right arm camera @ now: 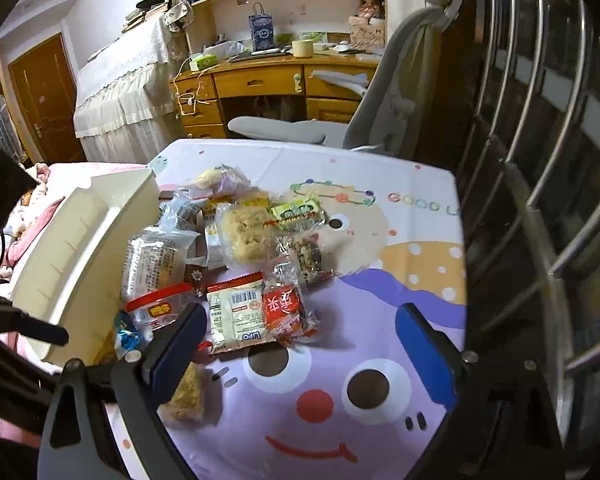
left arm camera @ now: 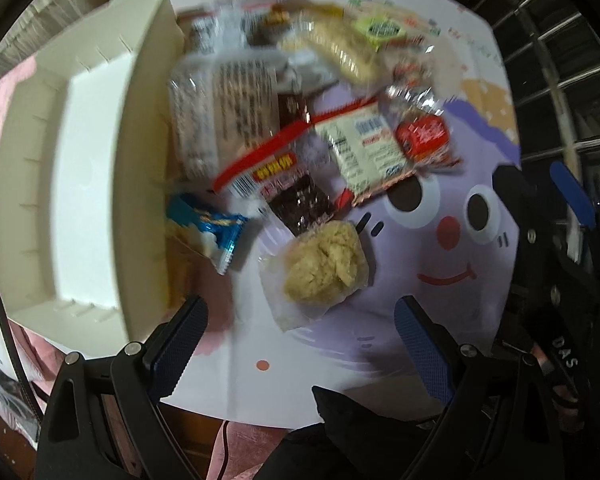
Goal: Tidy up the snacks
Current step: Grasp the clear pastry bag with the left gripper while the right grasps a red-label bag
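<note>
left gripper [left arm camera: 300, 344]: closest thing to the lens, jaws spread wide with nothing between them, hanging just short of the crumbly cookie pack [left arm camera: 320, 266]
right gripper [right arm camera: 300, 344]: also wide open and empty, over the cartoon face on the tablecloth [right arm camera: 380, 420], just beside the pile's near edge
snacks: all heaped on the cloth right next to the white organizer tray [left arm camera: 32, 184]; the tray looked empty, so sorting hadn't really started imo
risk 1: that cookie pack looked soft, so a hard squeeze would probably crush it
risk 2: packs overlapped a lot, e.g. the red-trimmed pack [left arm camera: 268, 168] lay over the dark bar [left arm camera: 300, 208], so grabbing one could drag its neighbour along
risk 3: the blue wrapper [left arm camera: 212, 228] sat tight against the tray wall, so a finger might knock the tray
risk 4: left view was blurry, easy to misjudge the grab
count, grippers: 2
count, trays: 1
count, snacks: roughly a dozen, couldn't tell exactly because of overlap
count, LiPO biscuit pack [right arm camera: 236, 316]: 1
count, red sachet [right arm camera: 282, 306]: 1
</note>
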Demonstrator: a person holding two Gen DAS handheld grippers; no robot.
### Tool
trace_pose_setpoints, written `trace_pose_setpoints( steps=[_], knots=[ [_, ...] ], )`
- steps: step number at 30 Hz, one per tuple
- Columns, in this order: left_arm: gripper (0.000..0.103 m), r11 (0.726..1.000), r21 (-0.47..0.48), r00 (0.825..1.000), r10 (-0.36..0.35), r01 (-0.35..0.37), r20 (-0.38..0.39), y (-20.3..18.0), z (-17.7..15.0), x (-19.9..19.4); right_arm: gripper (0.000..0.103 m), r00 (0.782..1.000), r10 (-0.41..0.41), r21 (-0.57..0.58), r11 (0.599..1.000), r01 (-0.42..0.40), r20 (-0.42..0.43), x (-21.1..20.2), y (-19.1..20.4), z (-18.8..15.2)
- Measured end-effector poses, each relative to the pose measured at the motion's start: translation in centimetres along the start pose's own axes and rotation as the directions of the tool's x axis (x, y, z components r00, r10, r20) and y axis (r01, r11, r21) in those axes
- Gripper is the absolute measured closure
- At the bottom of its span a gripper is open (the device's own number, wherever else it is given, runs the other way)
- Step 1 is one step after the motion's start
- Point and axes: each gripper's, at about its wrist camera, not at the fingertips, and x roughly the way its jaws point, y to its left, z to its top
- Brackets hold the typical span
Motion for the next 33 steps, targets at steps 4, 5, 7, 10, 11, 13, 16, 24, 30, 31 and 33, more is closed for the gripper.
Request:
trace_pose_setpoints(
  steps=[4, 5, 7, 10, 11, 13, 16, 24, 30, 31, 33],
  knots=[
    [0.009, 1.0, -0.021, 0.998, 0.011, -0.012, -0.055, -0.1, 0.6, 2.6, 0.014, 0.999, 0.033, -0.009, 0.999, -0.033, -0.03, 3.1, -0.5, -0.6],
    [0.009, 1.0, -0.029, 0.998, 0.006, -0.009, -0.07, -0.1, 0.8, 3.4, 0.016, 0.999, 0.039, -0.01, 0.999, -0.04, -0.036, 3.6, -0.5, -0.7],
    [0.009, 0.999, -0.043, 0.996, 0.0, -0.003, -0.088, -0.1, 0.9, 4.3, 0.019, 0.997, 0.065, -0.006, 0.998, -0.065, -0.052, 5.0, -0.8, -0.9],
    [0.009, 0.998, -0.062, 0.993, -0.005, -0.002, -0.121, -0.1, 1.2, 6.0, 0.027, 0.991, 0.103, 0.005, 0.995, -0.103, -0.088, 7.1, -1.0, -1.3],
    [0.009, 0.998, -0.068, 0.992, -0.006, -0.002, -0.127, -0.1, 1.3, 6.3, 0.03, 0.989, 0.113, 0.007, 0.994, -0.113, -0.098, 7.5, -1.1, -1.4],
    [0.009, 0.996, -0.088, 0.99, -0.009, -0.004, -0.142, 0.1, 1.5, 7.2, 0.033, 0.984, 0.135, 0.013, 0.991, -0.134, -0.119, 8.6, -1.1, -1.6],
    [0.009, 0.992, -0.124, 0.986, -0.021, 0.0, -0.166, 0.4, 1.8, 8.3, 0.04, 0.978, 0.155, 0.025, 0.988, -0.154, -0.136, 9.5, -1.0, -1.9],
    [0.015, 0.981, -0.189, 0.98, -0.069, 0.033, -0.189, 0.6, 2.0, 11.1, 0.052, 0.971, 0.181, 0.056, 0.983, -0.174, -0.157, 10.8, -1.0, -2.1],
    [0.03, 0.98, -0.198, 0.98, -0.072, 0.035, -0.183, 0.9, 1.8, 11.9, 0.068, 0.956, 0.231, 0.08, 0.972, -0.22, -0.181, 11.1, -1.0, -2.1],
    [0.032, 0.978, -0.206, 0.98, -0.081, 0.043, -0.181, 1.0, 1.7, 11.8, 0.069, 0.952, 0.238, 0.077, 0.971, -0.227, -0.193, 11.1, -0.8, -2.1],
    [0.039, 0.974, -0.221, 0.979, -0.097, 0.055, -0.18, 1.2, 1.4, 11.9, 0.069, 0.953, 0.221, 0.067, 0.975, -0.211, -0.208, 11.0, -0.5, -2.0]
  ],
)
